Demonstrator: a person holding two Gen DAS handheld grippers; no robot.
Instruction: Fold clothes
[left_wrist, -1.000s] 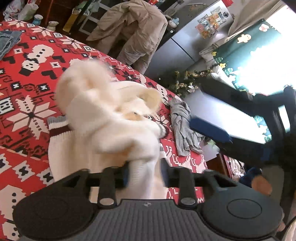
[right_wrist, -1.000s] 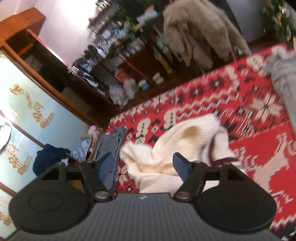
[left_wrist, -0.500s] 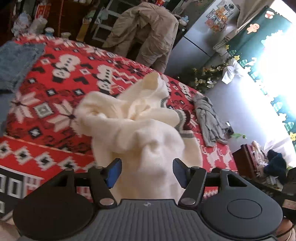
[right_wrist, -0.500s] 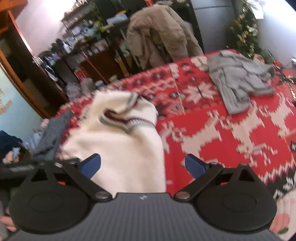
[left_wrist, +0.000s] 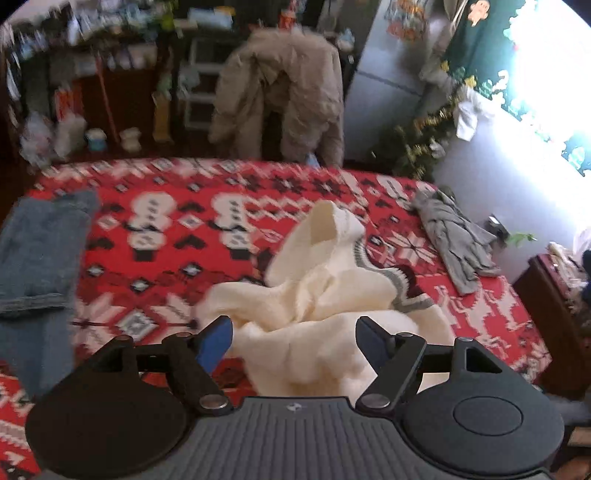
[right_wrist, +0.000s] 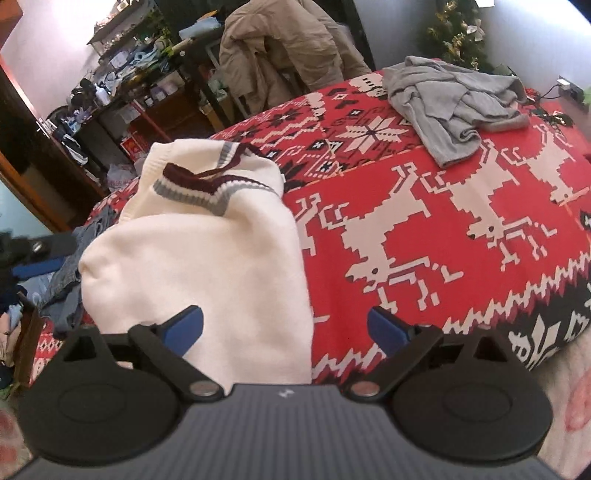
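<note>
One cream knit sweater lies in a rumpled heap on the red patterned cloth covering the tabletop, toward its near edge. From the right wrist view its long axis runs away from the camera, the V-neck collar with maroon and grey stripes at the far end and the body spilling toward the near edge. The left gripper hangs just above the bunched fabric with its jaws spread wide, holding nothing. The right gripper is likewise spread open and empty over the sweater's near hem. One grey garment lies crumpled at the far right, well apart, and one piece of blue denim lies flat at the left. One beige coat hangs behind the tabletop.
</note>
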